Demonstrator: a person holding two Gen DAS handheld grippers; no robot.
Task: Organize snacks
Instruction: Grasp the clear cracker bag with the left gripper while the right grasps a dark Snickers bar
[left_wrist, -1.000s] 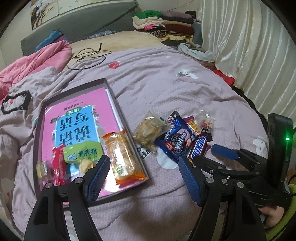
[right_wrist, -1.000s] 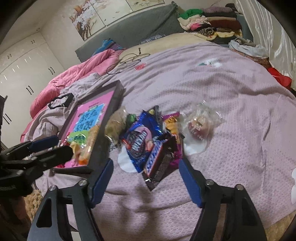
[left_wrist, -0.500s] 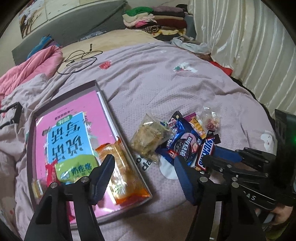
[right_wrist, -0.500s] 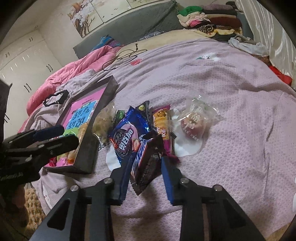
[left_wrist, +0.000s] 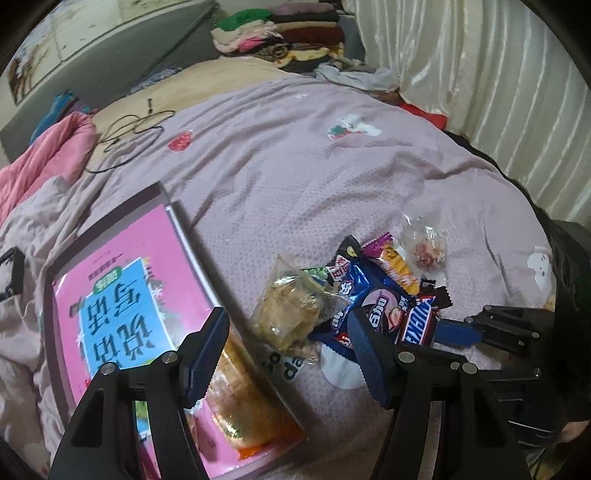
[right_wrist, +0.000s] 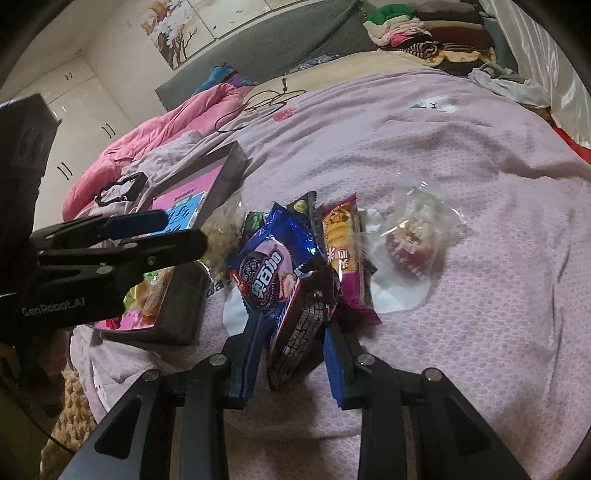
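Since wrapped in slick film over a firm, light core, treat the Snickers bar (right_wrist: 299, 317) as easy to lift but quick to slide or swivel in a narrow pinch. Judge it stiff enough to stay straight when carried by one end, yet soft enough to dent under hard pressure. Find it outside the grey tray (left_wrist: 177, 206), off the tray's right side, tipped up on its long edge with its far end leaning on the pile. Note the right gripper (right_wrist: 291, 325) closing on it, pads against both flanks of the near end and the wrapper bulging between them. Better to hold across the solid body than on the crimped foil tail, which would probably crumple and slip. Lift straight up before swinging towards the tray, to avoid dragging the blue Oreo pack (right_wrist: 266, 273), which sits against the bar on the side nearer the tray. Farther from the tray than the bar: a purple and orange wafer packet (right_wrist: 341, 243), then a clear-wrapped red sweet (right_wrist: 410, 243). Closest to the tray's right rim, a crinkly clear bag of biscuits (left_wrist: 291, 314). Above that rim and bag, see the left gripper (left_wrist: 286, 319) hovering with jaws apart and nothing between them. Inside the tray already: an orange packet (left_wrist: 240, 406).
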